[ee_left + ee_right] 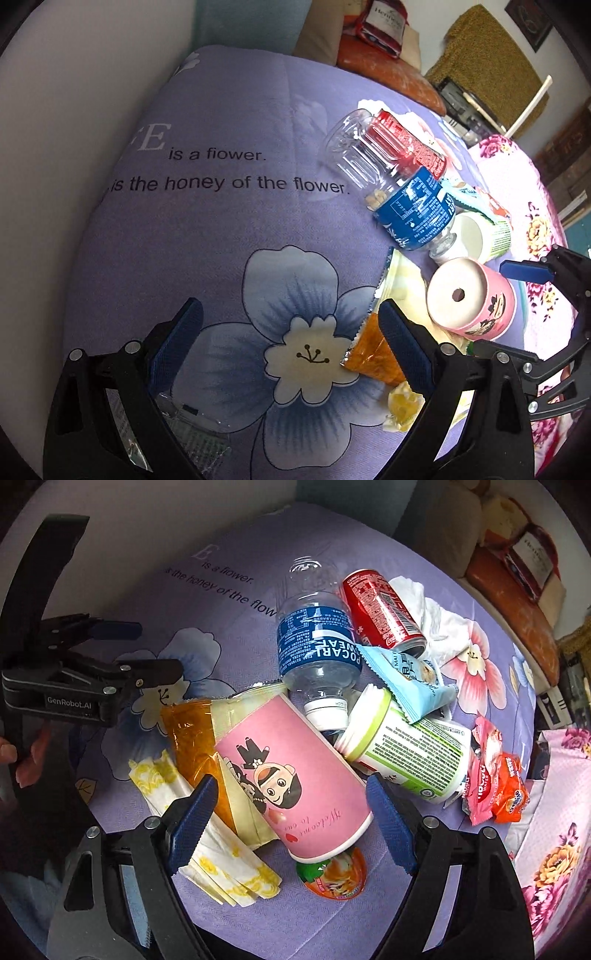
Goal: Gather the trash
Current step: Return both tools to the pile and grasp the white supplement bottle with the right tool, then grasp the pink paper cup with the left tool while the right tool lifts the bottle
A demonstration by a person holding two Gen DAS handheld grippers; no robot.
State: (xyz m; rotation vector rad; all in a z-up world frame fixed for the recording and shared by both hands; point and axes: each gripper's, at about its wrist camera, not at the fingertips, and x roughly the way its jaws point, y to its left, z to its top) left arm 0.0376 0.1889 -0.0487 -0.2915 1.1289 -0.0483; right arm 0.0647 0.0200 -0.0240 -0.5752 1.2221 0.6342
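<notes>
Trash lies heaped on the purple bedspread [258, 923]; the pink cup [295, 779] lies on its side, long axis slanting, rim toward me. My right gripper [295, 819] fingers spread wide around it, holding nothing. My left gripper [291, 347] gapes empty.

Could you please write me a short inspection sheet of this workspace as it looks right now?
Surface: purple floral bedspread with printed text.
Job's things: pink paper cup on its side, between the right gripper's fingers but not clamped; blue-labelled plastic bottle, red can and green-rimmed cup lying in one heap; orange wrapper, blue sachet, crumpled tissue.
Clutter: clear plastic packet under the left gripper.
Grippers: left gripper open, over the flower print; right gripper open, straddling the pink cup.
Cables: nothing seen.
Surroundings: pink floral blanket, orange cushion.
</notes>
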